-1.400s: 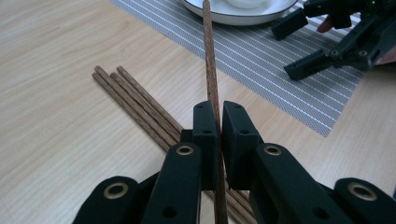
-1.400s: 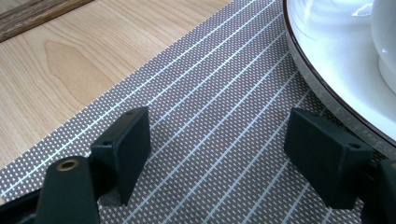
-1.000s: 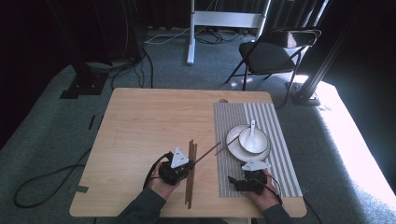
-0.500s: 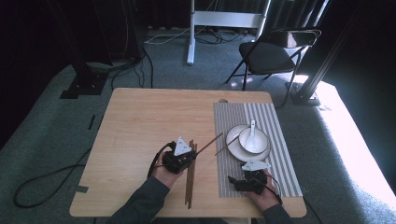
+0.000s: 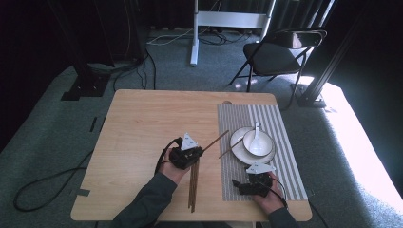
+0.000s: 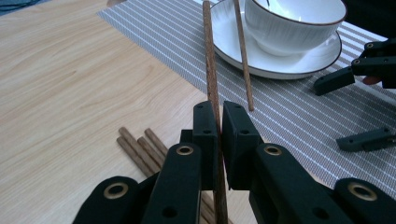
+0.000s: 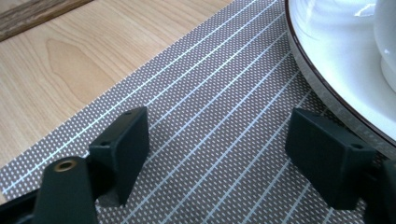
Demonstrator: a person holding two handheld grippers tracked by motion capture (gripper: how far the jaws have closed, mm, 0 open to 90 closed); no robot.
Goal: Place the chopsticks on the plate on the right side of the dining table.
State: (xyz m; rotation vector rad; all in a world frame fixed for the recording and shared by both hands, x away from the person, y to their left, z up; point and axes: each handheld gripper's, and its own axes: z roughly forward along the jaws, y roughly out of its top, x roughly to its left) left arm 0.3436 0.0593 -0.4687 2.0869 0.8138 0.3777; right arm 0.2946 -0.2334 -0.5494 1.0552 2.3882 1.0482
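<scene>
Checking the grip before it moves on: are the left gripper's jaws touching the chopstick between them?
Touching. In the left gripper view the left gripper has both jaws closed flat against the chopstick, with no gap on either side.

A placemat (image 5: 278, 142) covers the desk's (image 5: 138, 123) right side, carrying a plate (image 5: 239, 142) with a bowl (image 5: 258, 143) on it. Spare chopsticks (image 5: 193, 187) lie left of the placemat.

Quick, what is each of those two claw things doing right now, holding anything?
Left gripper: closed on one chopstick, lifted toward the plate.
Right gripper: open, holding nothing, over the striped placemat.
</scene>
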